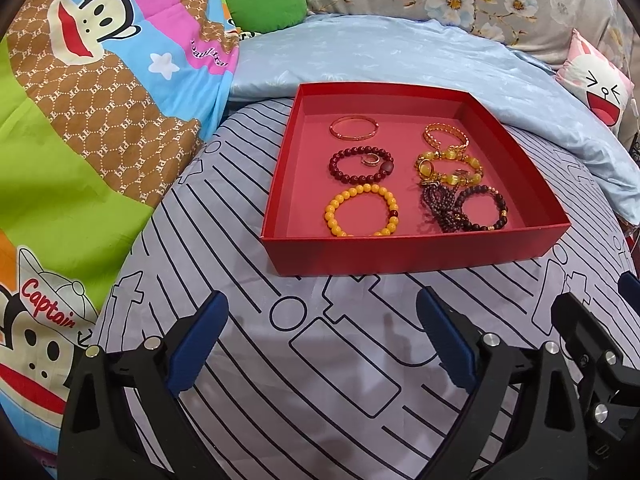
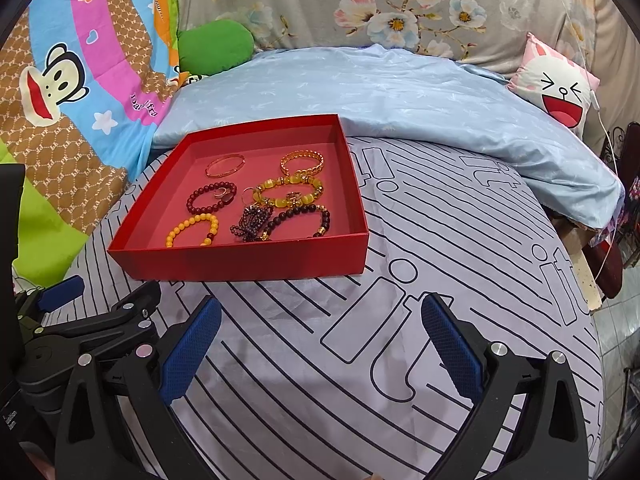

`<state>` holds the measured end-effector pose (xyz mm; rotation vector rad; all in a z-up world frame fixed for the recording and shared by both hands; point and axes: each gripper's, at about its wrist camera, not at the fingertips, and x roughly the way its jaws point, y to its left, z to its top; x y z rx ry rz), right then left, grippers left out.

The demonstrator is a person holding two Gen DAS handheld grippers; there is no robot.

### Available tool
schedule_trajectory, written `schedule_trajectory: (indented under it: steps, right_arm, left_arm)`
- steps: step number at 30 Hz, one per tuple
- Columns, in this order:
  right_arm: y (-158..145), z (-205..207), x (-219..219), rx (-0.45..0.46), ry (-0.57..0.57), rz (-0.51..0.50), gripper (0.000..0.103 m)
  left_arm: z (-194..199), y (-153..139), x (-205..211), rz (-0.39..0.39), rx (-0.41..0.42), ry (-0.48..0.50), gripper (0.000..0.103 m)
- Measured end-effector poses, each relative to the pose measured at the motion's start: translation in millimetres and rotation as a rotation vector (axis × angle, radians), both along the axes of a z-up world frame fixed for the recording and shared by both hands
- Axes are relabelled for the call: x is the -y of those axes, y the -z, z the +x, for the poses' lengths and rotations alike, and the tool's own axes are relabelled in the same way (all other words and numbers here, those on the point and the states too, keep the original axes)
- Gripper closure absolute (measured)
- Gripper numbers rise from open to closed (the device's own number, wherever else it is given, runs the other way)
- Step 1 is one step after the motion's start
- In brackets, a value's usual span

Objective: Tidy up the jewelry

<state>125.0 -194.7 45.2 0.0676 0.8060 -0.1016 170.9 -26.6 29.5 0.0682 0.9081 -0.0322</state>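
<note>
The jewelry lies in a shallow red box (image 1: 416,254) on the bed, ahead of both tongs. The left column is tidy: a thin gold bangle (image 1: 353,127) at the far end, a dark red bead bracelet (image 1: 360,166) with a small ring (image 1: 371,160) inside its loop, and a yellow bead bracelet (image 1: 362,211) nearest. The right column is crowded: a gold chain-link bracelet (image 1: 445,137) at the far end, an amber bead bracelet (image 1: 450,168) with gold charms, a bunched strand of small dark beads (image 1: 434,208), and a dark bead bracelet (image 1: 482,210); the last three touch or overlap.

All of it looks light. The bead bracelets are probably strung on elastic, so they would flex and sag; a pinch across one side of the loop seems best. The bangle looks rigid and smooth, likely to slip, and is best taken across its thin edge. The bunched strand is limp and may snag its neighbours when lifted. The ring is tiny and hard to pinch.

The box looks like stiff matte card with low walls, on a soft striped sheet (image 1: 320,380), with a pale blue quilt (image 1: 400,52) beyond.

The left tongs (image 1: 322,340) and right tongs (image 2: 320,340) stand wide open, empty, near the box's front wall.
</note>
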Motion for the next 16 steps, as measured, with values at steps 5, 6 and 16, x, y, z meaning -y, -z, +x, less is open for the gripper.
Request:
schedule_trajectory:
  steps: [5,6,16]
  right_arm:
    - [-0.1,0.1,0.1,0.001,0.001,0.003,0.006]
    - [-0.3,-0.1,0.0,0.002,0.001,0.002,0.006]
    - [2.3,-1.1,-0.9,-0.002,-0.002,0.002,0.006]
  left_arm:
    - [-0.6,-0.9,0.9,0.004,0.005,0.005,0.015]
    - [-0.6,-1.0,0.9,0.003,0.006,0.005,0.015]
    - [0.4,0.2,0.9,0.005,-0.009,0.004,0.015]
